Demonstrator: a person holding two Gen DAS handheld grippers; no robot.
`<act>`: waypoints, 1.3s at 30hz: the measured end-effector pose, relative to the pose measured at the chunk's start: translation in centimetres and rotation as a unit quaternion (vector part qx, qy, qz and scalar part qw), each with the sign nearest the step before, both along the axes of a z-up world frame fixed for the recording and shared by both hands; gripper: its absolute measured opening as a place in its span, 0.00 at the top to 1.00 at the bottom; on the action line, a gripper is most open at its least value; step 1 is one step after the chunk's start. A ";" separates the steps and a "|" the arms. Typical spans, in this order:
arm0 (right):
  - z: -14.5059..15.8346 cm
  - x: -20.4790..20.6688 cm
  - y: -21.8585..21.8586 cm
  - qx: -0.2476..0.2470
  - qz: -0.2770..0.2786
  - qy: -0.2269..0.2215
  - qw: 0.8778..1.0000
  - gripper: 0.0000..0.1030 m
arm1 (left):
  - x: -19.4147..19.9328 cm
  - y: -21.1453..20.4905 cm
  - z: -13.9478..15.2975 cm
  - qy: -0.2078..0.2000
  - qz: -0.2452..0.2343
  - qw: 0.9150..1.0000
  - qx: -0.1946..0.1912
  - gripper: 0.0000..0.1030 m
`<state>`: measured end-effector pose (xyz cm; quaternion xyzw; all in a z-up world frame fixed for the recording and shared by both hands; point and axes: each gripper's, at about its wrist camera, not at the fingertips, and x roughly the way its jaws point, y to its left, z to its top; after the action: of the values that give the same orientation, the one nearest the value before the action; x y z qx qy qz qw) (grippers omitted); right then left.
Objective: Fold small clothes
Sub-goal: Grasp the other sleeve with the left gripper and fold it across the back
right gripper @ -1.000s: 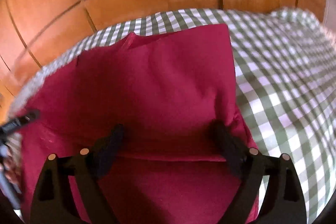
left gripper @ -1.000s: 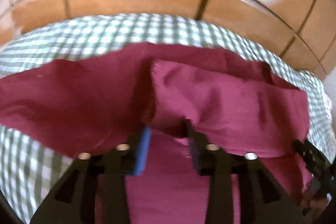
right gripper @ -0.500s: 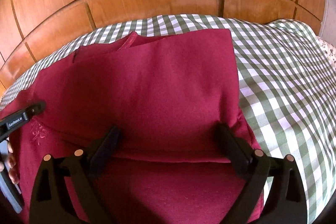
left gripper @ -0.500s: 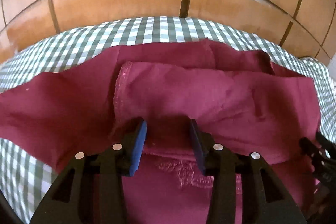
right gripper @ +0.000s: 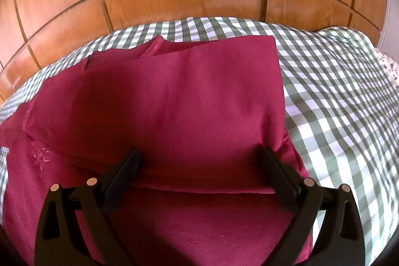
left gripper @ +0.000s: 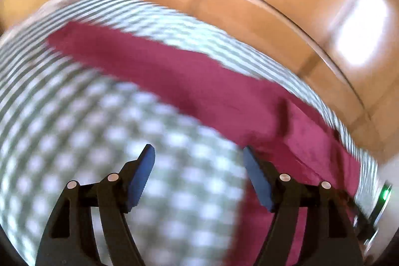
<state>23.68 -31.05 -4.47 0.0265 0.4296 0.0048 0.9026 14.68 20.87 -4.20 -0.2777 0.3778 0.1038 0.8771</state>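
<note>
A: What does the step in hand call for?

B: I judge it a fold in progress on the red garment (right gripper: 174,104), which lies on the checked bedcover (right gripper: 336,91) with one layer doubled over. To do it well, take the loose edge at both corners evenly, carry it flat across, and line up the hems before letting go, so no crease gets trapped.

A: Where is the cloth against the fingers?

B: The right gripper (right gripper: 199,166) has its fingers wide apart, empty, with the folded edge running straight across between them and the doubled panel just ahead. The left gripper (left gripper: 199,166) is also spread and holds nothing; that view is blurred. Bedcover fills the gap between its fingers, and the garment runs ahead and off past the right-hand finger.
</note>
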 end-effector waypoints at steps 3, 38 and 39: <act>1.7 -1.2 1.0 -0.011 -0.008 0.003 1.000 0.02 | -2.1 6.0 -0.4 0.001 0.070 0.997 -0.025 0.30; -0.4 -9.1 8.5 0.032 0.098 0.015 0.995 0.02 | 3.6 10.6 8.1 -0.141 -0.005 0.986 -0.093 0.95; -0.4 -9.1 8.4 0.033 0.098 0.014 0.995 0.02 | 3.9 7.9 8.7 -0.145 -0.039 0.984 -0.090 0.95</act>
<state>14.62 -22.61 -4.91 0.0142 0.4423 0.1071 0.8903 18.59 28.73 4.48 -0.3528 0.2647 -0.0065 0.8975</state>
